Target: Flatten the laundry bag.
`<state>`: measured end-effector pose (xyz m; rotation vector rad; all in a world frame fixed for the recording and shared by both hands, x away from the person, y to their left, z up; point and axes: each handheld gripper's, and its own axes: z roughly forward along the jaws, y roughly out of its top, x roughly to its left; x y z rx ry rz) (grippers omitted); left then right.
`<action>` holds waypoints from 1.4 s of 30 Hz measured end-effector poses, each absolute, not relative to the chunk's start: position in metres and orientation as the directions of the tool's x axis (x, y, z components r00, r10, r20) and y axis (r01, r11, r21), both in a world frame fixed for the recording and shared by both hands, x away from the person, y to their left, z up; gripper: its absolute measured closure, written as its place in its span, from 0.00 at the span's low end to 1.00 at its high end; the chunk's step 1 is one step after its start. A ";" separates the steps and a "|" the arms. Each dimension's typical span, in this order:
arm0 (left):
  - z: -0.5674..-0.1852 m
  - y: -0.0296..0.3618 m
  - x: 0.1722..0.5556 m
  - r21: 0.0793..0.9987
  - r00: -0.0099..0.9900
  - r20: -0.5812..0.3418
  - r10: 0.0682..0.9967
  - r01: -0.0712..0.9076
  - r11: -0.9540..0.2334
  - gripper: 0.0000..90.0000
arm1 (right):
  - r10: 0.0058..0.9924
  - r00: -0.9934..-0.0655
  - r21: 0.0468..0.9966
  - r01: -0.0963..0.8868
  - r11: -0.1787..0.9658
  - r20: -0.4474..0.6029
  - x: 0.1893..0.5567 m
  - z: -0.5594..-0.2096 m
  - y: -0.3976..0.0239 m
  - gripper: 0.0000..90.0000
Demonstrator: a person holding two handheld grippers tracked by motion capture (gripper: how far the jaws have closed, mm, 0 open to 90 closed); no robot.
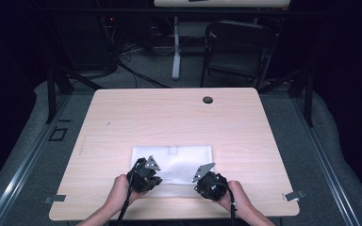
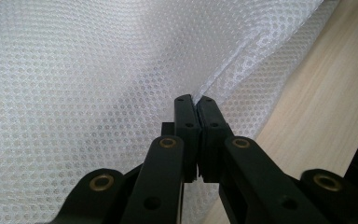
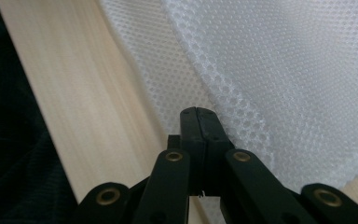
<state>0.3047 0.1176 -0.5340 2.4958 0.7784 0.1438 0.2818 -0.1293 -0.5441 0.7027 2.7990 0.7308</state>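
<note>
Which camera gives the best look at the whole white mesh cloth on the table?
The high view: it shows the mesh cloth entire, a flat rectangle on the table, with both grippers at its near edge. The left gripper view and right gripper view show close-ups of the weave and a pinched fold, not its outline.

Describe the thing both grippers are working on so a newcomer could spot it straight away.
On the light wooden table, look at the near half, just ahead of the person's two hands. The white mesh fabric lies there as a flat rectangle, its near edge pinched by the left gripper and right gripper. Fine honeycomb holes set it apart.
</note>
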 end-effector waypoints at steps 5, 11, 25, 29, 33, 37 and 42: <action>-0.532 0.119 0.304 0.519 0.830 -0.053 0.555 0.498 -0.695 0.99 | 0.468 -0.882 0.479 0.388 0.787 -0.054 0.281 -0.553 -0.121 1.00; -0.527 0.120 0.302 0.527 0.821 -0.035 0.570 0.500 -0.687 0.99 | 0.450 -0.891 0.458 0.374 0.806 -0.065 0.281 -0.558 -0.119 1.00; -0.515 0.125 0.300 0.556 0.806 -0.026 0.592 0.503 -0.661 0.99 | 0.435 -0.898 0.448 0.364 0.817 -0.064 0.279 -0.557 -0.123 1.00; -0.513 0.127 0.301 0.563 0.803 -0.028 0.595 0.505 -0.655 0.99 | 0.436 -0.899 0.452 0.372 0.811 -0.044 0.280 -0.557 -0.126 1.00; -0.508 0.129 0.306 0.571 0.797 -0.036 0.603 0.511 -0.642 0.99 | 0.437 -0.899 0.447 0.377 0.811 -0.035 0.280 -0.557 -0.128 1.00; -0.503 0.127 0.308 0.585 0.796 -0.021 0.605 0.501 -0.638 0.99 | 0.421 -0.907 0.461 0.369 0.807 -0.011 0.281 -0.558 -0.132 1.00; -0.490 0.125 0.317 0.607 0.789 0.009 0.615 0.484 -0.630 0.99 | 0.424 -0.906 0.458 0.377 0.805 -0.001 0.283 -0.558 -0.135 1.00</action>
